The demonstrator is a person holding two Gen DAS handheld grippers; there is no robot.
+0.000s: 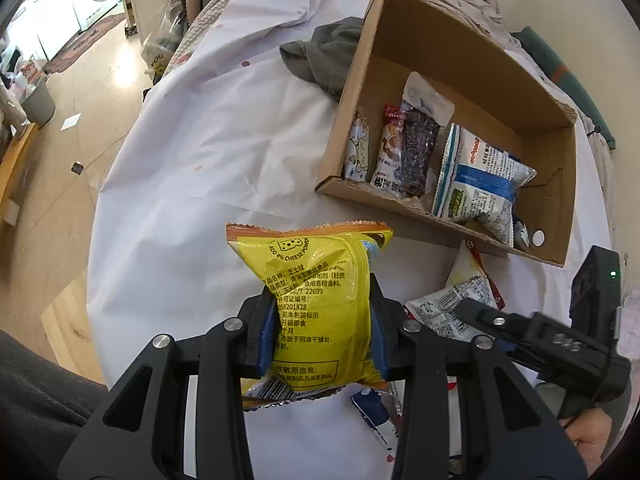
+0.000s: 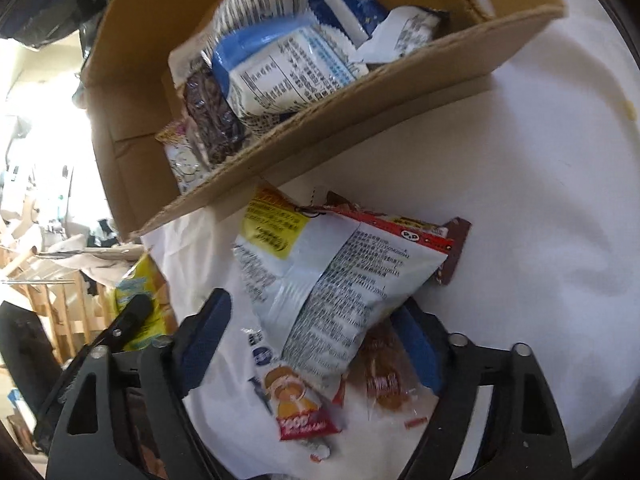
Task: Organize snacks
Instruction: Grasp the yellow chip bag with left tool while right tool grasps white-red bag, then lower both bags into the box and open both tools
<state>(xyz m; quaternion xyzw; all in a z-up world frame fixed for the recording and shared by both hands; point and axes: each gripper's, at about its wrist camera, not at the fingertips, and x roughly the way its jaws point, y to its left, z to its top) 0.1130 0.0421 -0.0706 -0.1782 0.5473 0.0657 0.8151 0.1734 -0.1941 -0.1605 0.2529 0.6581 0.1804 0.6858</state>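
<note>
From the left wrist, the left tool (image 1: 323, 326) is clamping a yellow cheese-snack bag (image 1: 316, 304) between its blue pads, its jaws narrowed onto the bag's waist, and is holding it clear above the white-covered bench (image 1: 208, 152). The cardboard box (image 1: 472, 48) is lying up and to the right, already holding several packets along its near wall, among them a blue-and-white bag (image 1: 478, 178). By my reading, the step in hand is carrying this yellow bag to the box; the next move is calling for a swing up and right over the near wall, then a release above a free part of the box floor. The right tool (image 1: 520, 326) is showing at the lower right, over loose packets.

From the right wrist, the right tool (image 2: 310, 344) is standing about half open, straddling a white printed snack bag (image 2: 340, 280) that is lying on the bench just in front of the box (image 2: 328, 120). One pad seems to be touching the bag's right edge, while the other is standing apart from it, so nothing is gripped yet. Smaller packets are lying beneath, including a red-and-orange packet (image 2: 300, 408). Here the next move is needing the jaws to close squarely on the white bag alone.
</note>
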